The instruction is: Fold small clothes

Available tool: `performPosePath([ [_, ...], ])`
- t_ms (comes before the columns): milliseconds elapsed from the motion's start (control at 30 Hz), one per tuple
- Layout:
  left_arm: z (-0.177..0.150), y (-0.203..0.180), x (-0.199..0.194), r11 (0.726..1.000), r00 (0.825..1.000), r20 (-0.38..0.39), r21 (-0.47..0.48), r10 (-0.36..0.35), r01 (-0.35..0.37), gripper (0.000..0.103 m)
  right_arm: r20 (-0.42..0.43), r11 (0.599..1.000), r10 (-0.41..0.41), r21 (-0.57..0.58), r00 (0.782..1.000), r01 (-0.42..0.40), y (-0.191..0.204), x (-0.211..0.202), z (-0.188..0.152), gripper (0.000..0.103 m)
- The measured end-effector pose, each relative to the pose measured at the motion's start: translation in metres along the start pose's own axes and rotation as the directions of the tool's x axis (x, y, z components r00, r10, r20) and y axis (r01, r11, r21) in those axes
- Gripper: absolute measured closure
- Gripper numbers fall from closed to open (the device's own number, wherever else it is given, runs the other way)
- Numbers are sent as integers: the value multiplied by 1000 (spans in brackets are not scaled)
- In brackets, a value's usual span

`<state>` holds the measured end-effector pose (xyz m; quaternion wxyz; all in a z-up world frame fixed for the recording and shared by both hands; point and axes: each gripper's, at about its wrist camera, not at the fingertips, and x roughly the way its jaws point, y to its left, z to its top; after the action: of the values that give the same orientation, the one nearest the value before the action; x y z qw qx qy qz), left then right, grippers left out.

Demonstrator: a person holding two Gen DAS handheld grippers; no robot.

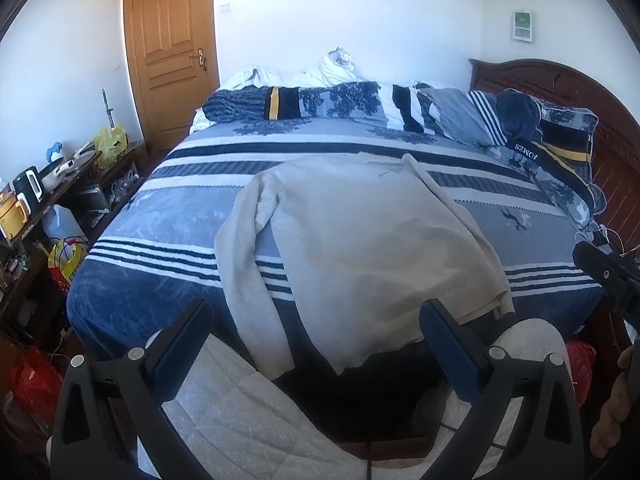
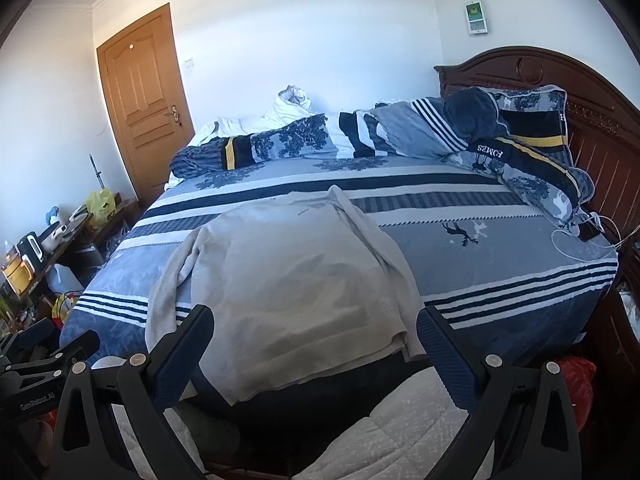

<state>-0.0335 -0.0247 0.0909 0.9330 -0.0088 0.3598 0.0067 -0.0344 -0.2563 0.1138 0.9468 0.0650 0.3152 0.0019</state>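
Note:
A light grey long-sleeved sweater (image 1: pixel 360 248) lies flat on the blue striped bed (image 1: pixel 160 220), hem hanging over the near edge. Its left sleeve (image 1: pixel 248 280) runs down beside the body. Its right sleeve is folded over the body's right side. It also shows in the right wrist view (image 2: pixel 288 280). My left gripper (image 1: pixel 316 320) is open and empty, held just short of the hem. My right gripper (image 2: pixel 314 332) is open and empty, near the hem's right part. The right gripper also shows at the left wrist view's right edge (image 1: pixel 612 276).
Rumpled duvet and pillows (image 2: pixel 400 132) lie along the far side of the bed. A wooden headboard (image 2: pixel 580 112) stands right. A cluttered side table (image 1: pixel 44 188) and bags (image 1: pixel 66 260) stand left. A phone with cable (image 2: pixel 588 232) lies at the bed's right edge. A closed door (image 1: pixel 172 48) is behind.

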Motion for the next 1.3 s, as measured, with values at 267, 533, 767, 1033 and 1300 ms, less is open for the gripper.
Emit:
performPosePath([
  [267,-12,14,68,999,987,-158,-20,-34,31,0,-75,999,21,47,997,-18,-22,35,-5,10],
  [533,-8,21,162,998,957,-285,-45,-48,37,0,-297,983,47,184,954,9,-69,157,-8,45],
  [767,13,2,154,1000,983,-184,13,-18,21,0,-256,987,53,161,965,-12,-62,178,12,33],
  [1033,9,-12,164,998,975,-223,48,-21,32,0,-269,995,53,93,962,-29,-39,192,6,20],
  [1300,-15,0,198,1000,949,-316,7,-15,18,0,-344,988,37,153,938,17,-67,216,-15,21],
])
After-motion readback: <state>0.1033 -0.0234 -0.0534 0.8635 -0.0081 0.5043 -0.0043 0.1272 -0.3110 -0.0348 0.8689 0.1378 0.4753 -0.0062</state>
